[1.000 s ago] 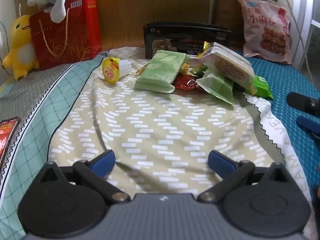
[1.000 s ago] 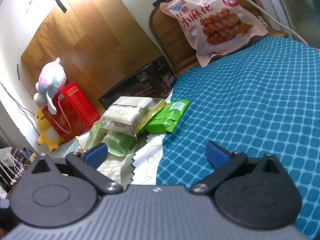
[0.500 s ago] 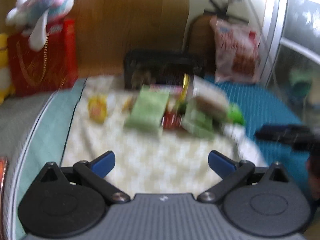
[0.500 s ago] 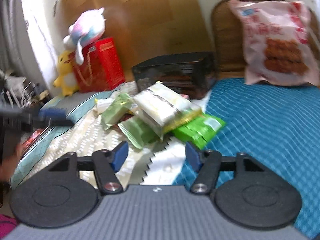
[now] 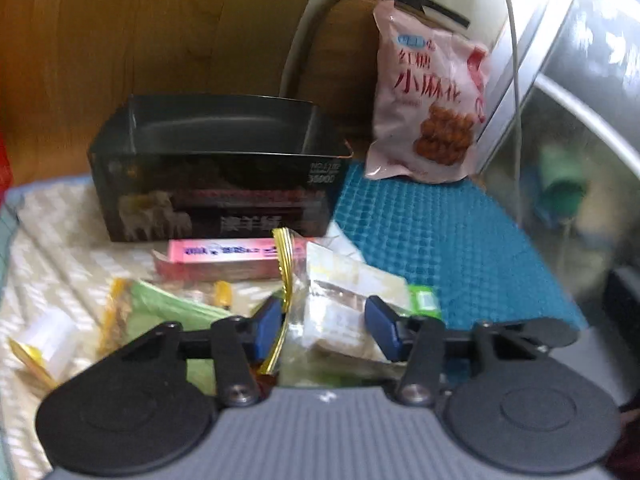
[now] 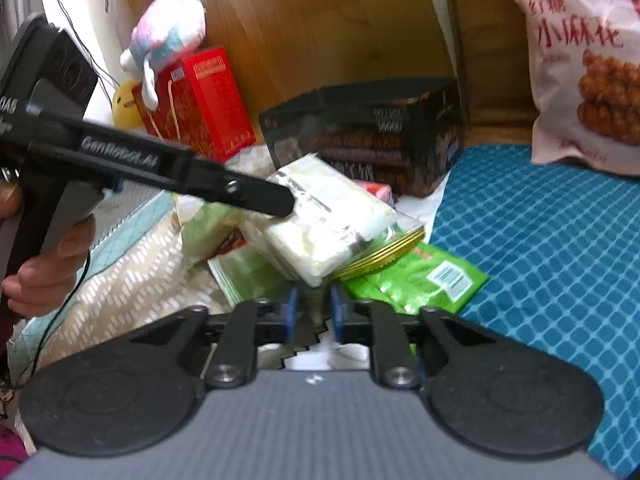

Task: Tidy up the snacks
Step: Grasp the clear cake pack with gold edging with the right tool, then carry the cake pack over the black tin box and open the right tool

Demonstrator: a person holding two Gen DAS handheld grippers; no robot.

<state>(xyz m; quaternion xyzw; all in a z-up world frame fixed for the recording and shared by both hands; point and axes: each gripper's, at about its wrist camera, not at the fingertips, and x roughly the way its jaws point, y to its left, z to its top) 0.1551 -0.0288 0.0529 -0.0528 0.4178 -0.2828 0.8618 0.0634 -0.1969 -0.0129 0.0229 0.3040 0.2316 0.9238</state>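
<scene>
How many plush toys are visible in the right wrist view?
2. A pastel plush sits atop the red gift bag; a yellow plush peeks out left of it, partly hidden.

Pink snack bag reads "小麻花", "红糖" above it. Black box shows "36000". Left hand-held gripper arm reads "GenRobot.AI". Other labels too blurred.

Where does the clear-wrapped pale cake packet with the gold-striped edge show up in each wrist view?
Left wrist view: the clear-wrapped pale cake packet sits low centre, between the left gripper fingers.
Right wrist view: centre, on top of the snack pile, with the left gripper's finger tip at its left end.
Shared landmark: the open black cardboard box behind it.
</scene>
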